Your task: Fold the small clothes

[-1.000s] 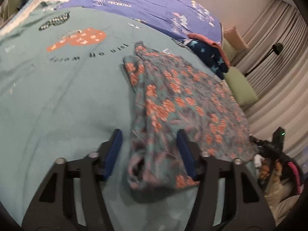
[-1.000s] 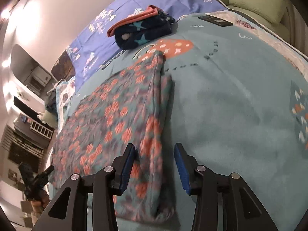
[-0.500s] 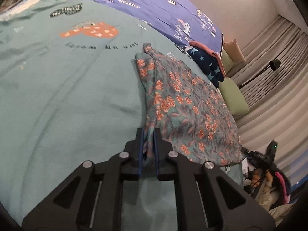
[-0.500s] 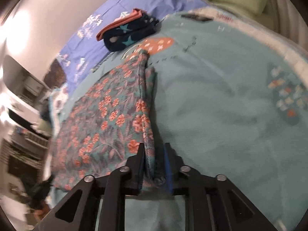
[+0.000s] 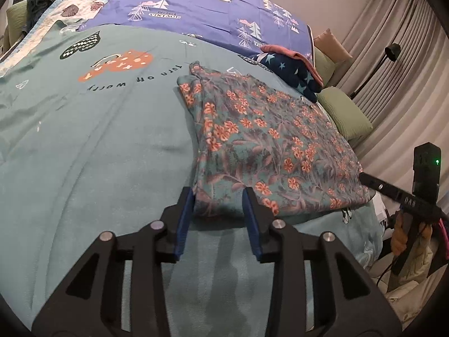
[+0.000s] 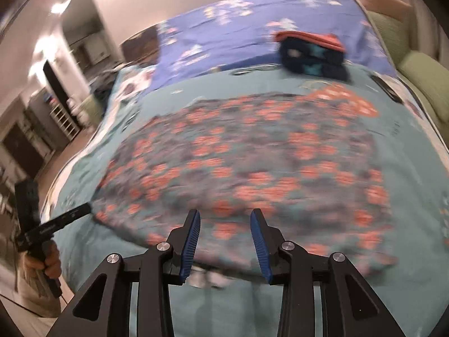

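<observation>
A floral garment [image 5: 269,146], teal with orange flowers, lies folded and flat on the teal blanket [image 5: 84,146]. My left gripper [image 5: 217,193] stands at its near left corner. Its jaws are opening, and the corner lies loose between the blue pads [image 5: 183,219] without being pressed. In the blurred right wrist view the same garment [image 6: 252,163] spreads wide. My right gripper [image 6: 226,214] hovers over its near edge, jaws opening, with cloth seen behind the gap and nothing pinched. The right gripper's black body also shows at the garment's far right corner in the left wrist view.
A folded navy star-print piece with a pink one on top [image 5: 291,64] sits behind the garment by the purple tree-print sheet [image 5: 210,5]. Green cushions [image 5: 345,112] and curtains line the right side. A hand [image 6: 47,264] holds the other tool at the bed's left edge.
Half a second ago both grippers were shut on the garment's folded edge. Both have now let go and opened. The right gripper swung sideways to the garment's long side.
</observation>
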`<state>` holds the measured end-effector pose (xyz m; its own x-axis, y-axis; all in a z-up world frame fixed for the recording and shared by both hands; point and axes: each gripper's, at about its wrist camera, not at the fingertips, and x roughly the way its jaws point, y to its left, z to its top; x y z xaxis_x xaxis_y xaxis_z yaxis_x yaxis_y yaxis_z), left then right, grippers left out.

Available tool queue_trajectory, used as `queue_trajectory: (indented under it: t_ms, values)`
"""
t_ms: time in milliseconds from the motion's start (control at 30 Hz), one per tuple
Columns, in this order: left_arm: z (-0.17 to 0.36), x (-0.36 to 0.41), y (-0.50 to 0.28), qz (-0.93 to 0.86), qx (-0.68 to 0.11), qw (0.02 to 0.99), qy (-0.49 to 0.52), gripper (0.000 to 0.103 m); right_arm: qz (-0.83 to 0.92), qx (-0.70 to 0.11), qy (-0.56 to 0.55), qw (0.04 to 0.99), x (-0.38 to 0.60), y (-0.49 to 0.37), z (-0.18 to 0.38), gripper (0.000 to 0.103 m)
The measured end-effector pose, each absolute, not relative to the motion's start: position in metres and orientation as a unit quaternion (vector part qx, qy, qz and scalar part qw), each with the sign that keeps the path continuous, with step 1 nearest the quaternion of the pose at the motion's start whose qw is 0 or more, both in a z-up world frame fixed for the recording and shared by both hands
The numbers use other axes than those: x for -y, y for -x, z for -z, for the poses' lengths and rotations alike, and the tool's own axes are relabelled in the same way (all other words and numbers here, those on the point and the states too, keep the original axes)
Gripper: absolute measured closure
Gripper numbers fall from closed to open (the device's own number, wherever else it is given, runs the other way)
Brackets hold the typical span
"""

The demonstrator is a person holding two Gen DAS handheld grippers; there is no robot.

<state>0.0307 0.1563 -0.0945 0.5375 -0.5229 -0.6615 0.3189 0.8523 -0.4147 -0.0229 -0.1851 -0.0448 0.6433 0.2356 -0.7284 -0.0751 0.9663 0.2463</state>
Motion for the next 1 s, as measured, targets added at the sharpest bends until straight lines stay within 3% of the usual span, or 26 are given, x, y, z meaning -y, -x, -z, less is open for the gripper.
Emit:
queue_trajectory:
  t_ms: [367, 633, 900, 967, 1000]
  values:
    - [0.101, -0.195, -0.031, 0.205, -0.407, 0.878, 0.149, 0.051, -0.177, -0.425, 0.024, 0.887, 0.061, 0.015, 0.065, 0.065]
    - [0.091, -0.247, -0.046, 0.166, -0.376, 0.889, 0.203, 0.050, -0.231, -0.383, 0.187, 0.875, -0.046, 0.019, 0.082, 0.058]
    - [0.088, -0.254, -0.069, 0.177, -0.373, 0.885, 0.216, 0.047, -0.163, -0.326, 0.312, 0.878, -0.105, 0.005, 0.117, 0.055]
    - [0.088, -0.250, -0.079, 0.197, -0.380, 0.877, 0.218, 0.046, -0.140, -0.308, 0.326, 0.883, -0.114, 0.000, 0.122, 0.058]
    - [0.088, -0.245, -0.084, 0.207, -0.384, 0.873, 0.218, 0.046, -0.139, -0.310, 0.321, 0.884, -0.115, -0.003, 0.123, 0.071]
